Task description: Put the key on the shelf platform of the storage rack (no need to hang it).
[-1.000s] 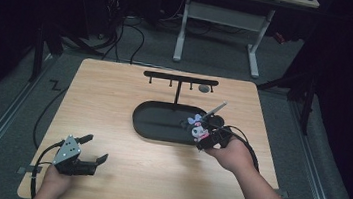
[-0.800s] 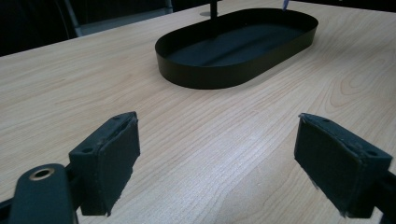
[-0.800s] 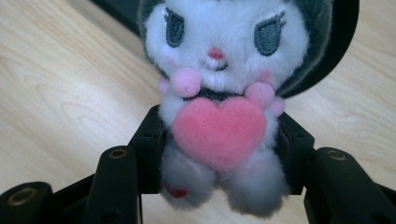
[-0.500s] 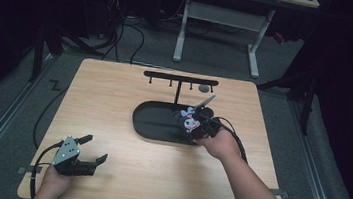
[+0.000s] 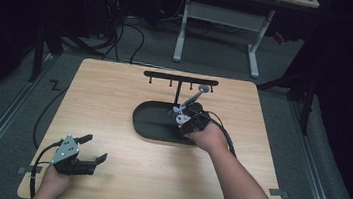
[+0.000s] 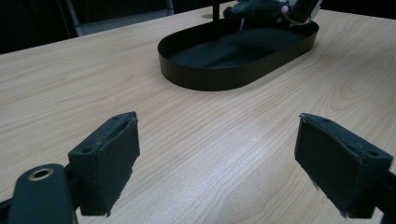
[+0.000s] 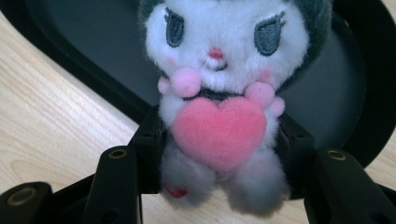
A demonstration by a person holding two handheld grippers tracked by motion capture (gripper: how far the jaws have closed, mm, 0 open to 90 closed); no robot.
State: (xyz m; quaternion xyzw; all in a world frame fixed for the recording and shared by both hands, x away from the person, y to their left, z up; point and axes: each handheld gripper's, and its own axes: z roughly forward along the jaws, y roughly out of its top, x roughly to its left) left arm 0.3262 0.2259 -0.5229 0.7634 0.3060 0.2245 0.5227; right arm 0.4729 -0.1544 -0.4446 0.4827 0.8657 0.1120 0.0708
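In the right gripper view, the right claw (image 7: 219, 154) pinches a plush toy (image 7: 219, 93) with a pink heart; it has moved over the tray (image 5: 149, 121). The left claw (image 5: 89, 149) stays spread.

Plush toy (image 7: 215, 112) above tray (image 5: 148, 126), before rack (image 5: 181, 79).

Our left gripper (image 5: 89, 148) rests low at the near left, its jaws wide apart. Our right arm (image 5: 236, 179) reaches forward and a little left, and our right gripper (image 5: 186, 118) has its jaws closed on something.
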